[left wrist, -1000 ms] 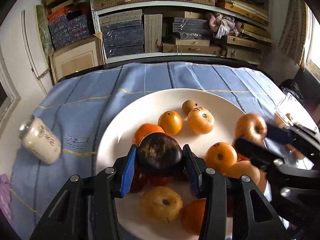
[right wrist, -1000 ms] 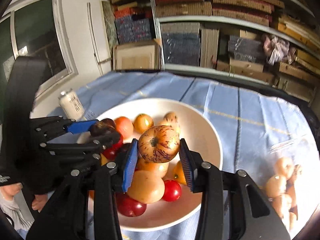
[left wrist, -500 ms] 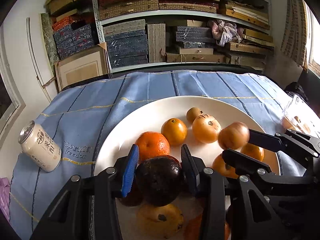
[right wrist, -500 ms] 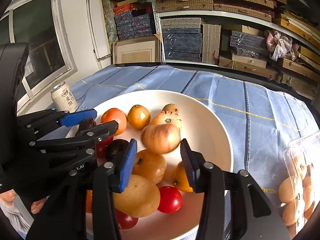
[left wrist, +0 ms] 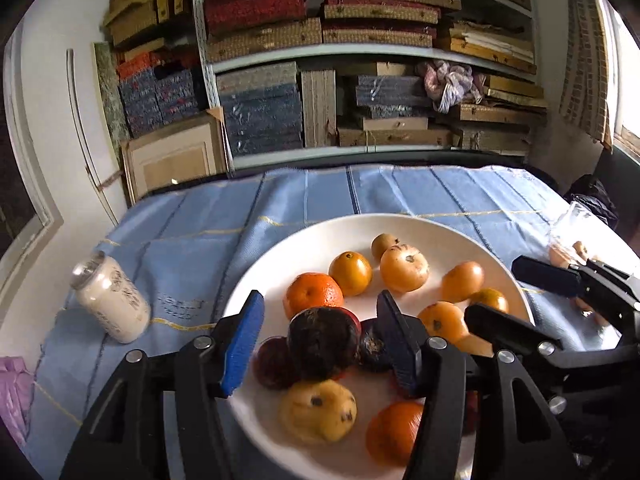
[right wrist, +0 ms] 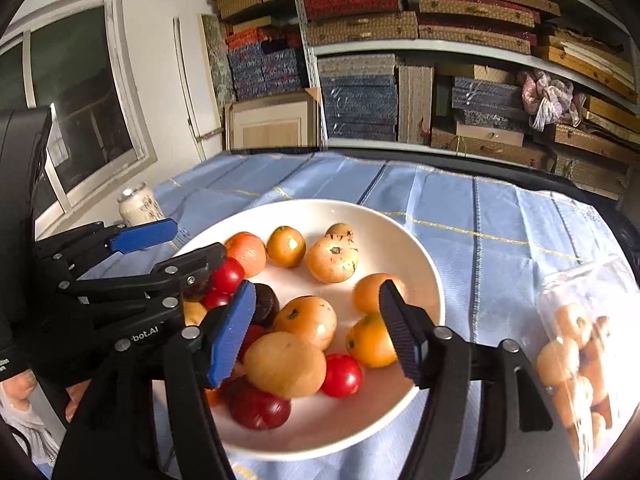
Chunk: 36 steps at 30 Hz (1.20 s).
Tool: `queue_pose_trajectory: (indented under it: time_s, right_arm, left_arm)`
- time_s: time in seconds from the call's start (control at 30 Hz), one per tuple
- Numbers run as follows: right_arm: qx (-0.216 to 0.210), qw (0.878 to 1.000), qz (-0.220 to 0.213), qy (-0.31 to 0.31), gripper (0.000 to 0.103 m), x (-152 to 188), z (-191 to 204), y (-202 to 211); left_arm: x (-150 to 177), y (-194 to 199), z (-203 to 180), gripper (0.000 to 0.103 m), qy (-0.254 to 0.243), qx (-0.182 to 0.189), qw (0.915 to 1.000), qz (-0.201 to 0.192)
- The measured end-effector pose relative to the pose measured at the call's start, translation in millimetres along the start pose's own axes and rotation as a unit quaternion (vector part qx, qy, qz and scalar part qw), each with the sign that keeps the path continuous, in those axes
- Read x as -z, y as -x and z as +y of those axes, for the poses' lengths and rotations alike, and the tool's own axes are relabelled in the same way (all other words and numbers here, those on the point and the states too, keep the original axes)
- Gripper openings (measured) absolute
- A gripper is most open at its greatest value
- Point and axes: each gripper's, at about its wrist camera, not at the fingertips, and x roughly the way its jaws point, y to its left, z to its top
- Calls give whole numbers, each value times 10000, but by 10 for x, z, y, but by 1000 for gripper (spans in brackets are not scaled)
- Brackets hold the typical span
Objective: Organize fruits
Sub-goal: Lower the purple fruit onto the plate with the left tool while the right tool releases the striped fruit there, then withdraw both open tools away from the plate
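A white plate (left wrist: 280,256) (right wrist: 432,272) on the blue cloth holds several orange, yellow, red and dark fruits. My left gripper (left wrist: 320,300) (right wrist: 198,238) hovers over the plate's near left side with its jaws opening. A dark purple fruit (left wrist: 322,342) lies on the pile between them, and neither pad touches it. My right gripper (right wrist: 316,292) (left wrist: 492,288) is over the plate's near right side, jaws also opening. Orange-yellow fruits (right wrist: 308,320) rest on the plate below its gap. One pale orange fruit (right wrist: 374,292) (left wrist: 462,280) sits by its right finger, free of the pads.
A pale drink can (left wrist: 110,300) (right wrist: 138,204) stands on the cloth left of the plate. A clear plastic box of small orange fruits (right wrist: 580,344) (left wrist: 572,236) sits at the right. Shelves stacked with boxes fill the back wall. A person's hand (right wrist: 76,396) shows at lower left.
Both grippers widened and let go of their fruit. The dark fruit now rests on the pile and the pale orange one on the plate. Both grippers drew back a little.
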Motion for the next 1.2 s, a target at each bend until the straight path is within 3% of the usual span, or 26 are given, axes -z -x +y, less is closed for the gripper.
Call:
queue_pose_trajectory:
  time_s: [0.1,0.33,0.4,0.6,0.87,1.07,1.2]
  right_arm:
    - [-8,9998,-194,-25,70,16,54,273]
    - [151,9980,-608,-61,90,185,243,931]
    - [230,9971,-715,-148,98,268,274,1101]
    - [583,9946,-860,-73,98,594,456,1466]
    - [1192,9890,-791,-376,98,1079,543,1537]
    - [1007,9922,-606,-422,99,1220,508,1410]
    - [915,9939,-333,-514,99,1248,472,1265]
  left_arm:
    - [23,240,-25,70,-8,-16,9999,-127]
    - [174,790,-68,80,47,-55,9992,-400]
    - [247,927,-66,89,94,-53,9991,-402]
    - [508,1226,-114,100,9,-234,9987,-454]
    - [847,1308,-117,99,53,-87,9997,-215]
    - [969,1299,-51,99,146,-541,9982,-190]
    - [998,1343,13,99,316,-215,9990,-213]
